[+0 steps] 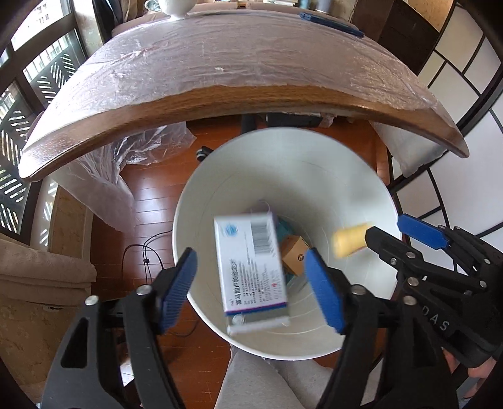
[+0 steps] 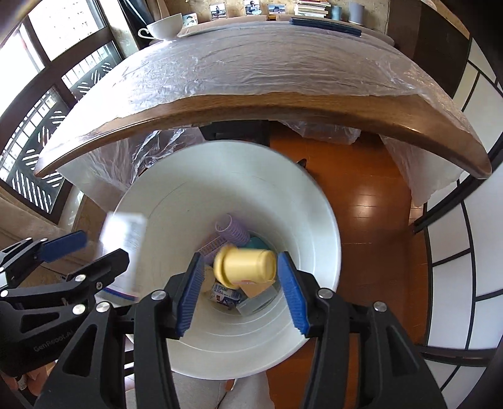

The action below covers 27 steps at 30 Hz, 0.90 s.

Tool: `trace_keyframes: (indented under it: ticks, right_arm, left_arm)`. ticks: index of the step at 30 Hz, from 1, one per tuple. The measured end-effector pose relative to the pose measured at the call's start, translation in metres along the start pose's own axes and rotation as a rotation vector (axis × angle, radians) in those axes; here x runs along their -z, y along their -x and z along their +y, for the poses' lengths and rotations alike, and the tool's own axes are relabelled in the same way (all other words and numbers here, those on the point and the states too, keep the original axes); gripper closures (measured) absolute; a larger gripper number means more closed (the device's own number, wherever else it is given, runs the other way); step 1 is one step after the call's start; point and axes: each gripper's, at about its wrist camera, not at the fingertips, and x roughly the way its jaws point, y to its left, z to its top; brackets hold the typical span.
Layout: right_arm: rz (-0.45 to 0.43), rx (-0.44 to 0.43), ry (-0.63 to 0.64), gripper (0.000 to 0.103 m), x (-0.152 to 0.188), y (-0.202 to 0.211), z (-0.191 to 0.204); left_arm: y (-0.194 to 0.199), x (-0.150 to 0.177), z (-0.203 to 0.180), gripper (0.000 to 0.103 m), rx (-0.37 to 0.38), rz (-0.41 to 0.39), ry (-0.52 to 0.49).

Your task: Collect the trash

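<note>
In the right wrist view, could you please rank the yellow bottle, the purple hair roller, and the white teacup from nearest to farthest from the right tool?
1. Yellow bottle: between the fingers of the right tool, over the white bin.
2. Purple hair roller: beyond the bottle, deep in the bin.
3. White teacup: far-left end of the plastic-covered table.
</note>
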Motion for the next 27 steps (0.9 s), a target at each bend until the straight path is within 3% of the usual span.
trace_keyframes:
  ticks: [7,9,13,16,22,27]
  right_arm:
    - [-0.018,-0.005,-0.014,0.043,-0.001,0.010,-0.006]
    - [-0.027,-0.011,-0.016,0.035,-0.003,0.014,-0.008]
    - [-0.064,-0.022,-0.017,0.028,-0.009,0.029,-0.012]
    - [-0.121,-0.029,-0.018,0.014,-0.019,0.047,-0.018]
    - [-0.224,-0.039,-0.017,0.008,-0.059,0.075,-0.030]
    - [-0.288,0.021,0.006,0.008,-0.106,0.077,-0.037]
  left_arm:
    - [0.002,-0.001,-0.001,0.027,-0.009,-0.014,0.019]
    - [0.005,-0.001,-0.002,0.027,-0.011,-0.023,0.023]
    - [0.015,-0.006,-0.003,0.026,-0.012,-0.051,0.039]
    - [0.031,-0.016,-0.001,0.016,-0.008,-0.108,0.063]
    - [0.064,-0.054,0.012,0.013,-0.056,-0.241,0.069]
    - [0.065,-0.103,0.035,0.013,-0.099,-0.297,0.076]
